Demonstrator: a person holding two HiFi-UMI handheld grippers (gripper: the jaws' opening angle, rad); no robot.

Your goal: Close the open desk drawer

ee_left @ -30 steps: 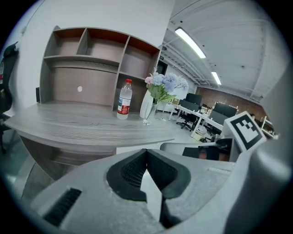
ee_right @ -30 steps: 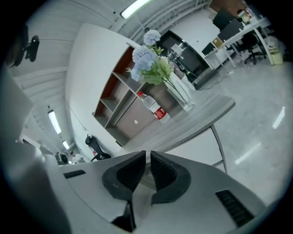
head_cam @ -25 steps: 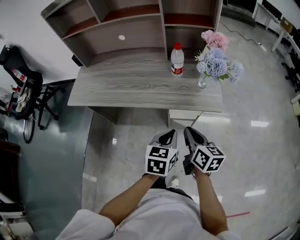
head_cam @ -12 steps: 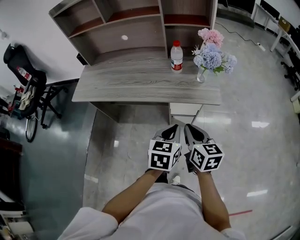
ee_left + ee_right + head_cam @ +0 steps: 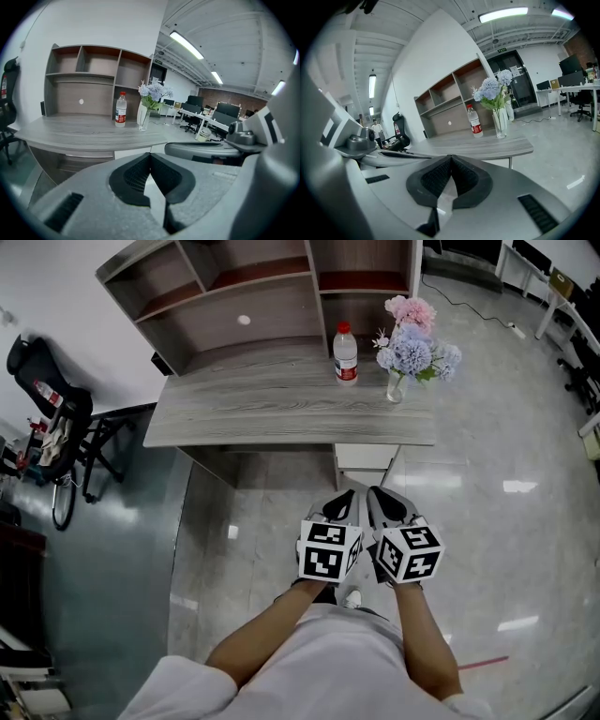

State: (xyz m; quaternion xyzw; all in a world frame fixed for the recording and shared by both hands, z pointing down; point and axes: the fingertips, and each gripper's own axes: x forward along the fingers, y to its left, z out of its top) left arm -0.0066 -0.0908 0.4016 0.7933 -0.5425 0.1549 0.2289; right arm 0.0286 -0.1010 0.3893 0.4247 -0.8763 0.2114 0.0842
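Sitting under the right end of the table (image 5: 262, 413), the drawer (image 5: 366, 457) shows its white front just below the table edge; how far it stands out I cannot tell. Near it, above the floor, the left gripper (image 5: 342, 504) and right gripper (image 5: 380, 502) hang side by side, each with fingers pressed together and empty. A bottle (image 5: 345, 352) and flowers (image 5: 412, 343) stand on the table.

No word, brand or number can be read anywhere. The bottle (image 5: 345, 352) on the desk (image 5: 253, 409) wears a red label whose print is too small to make out, and the green sign (image 5: 502, 49) above the far doorway shows only as a blur. The left cube (image 5: 328, 550) and the right cube (image 5: 410, 551) bear black-and-white square patterns, with no letters or digits.
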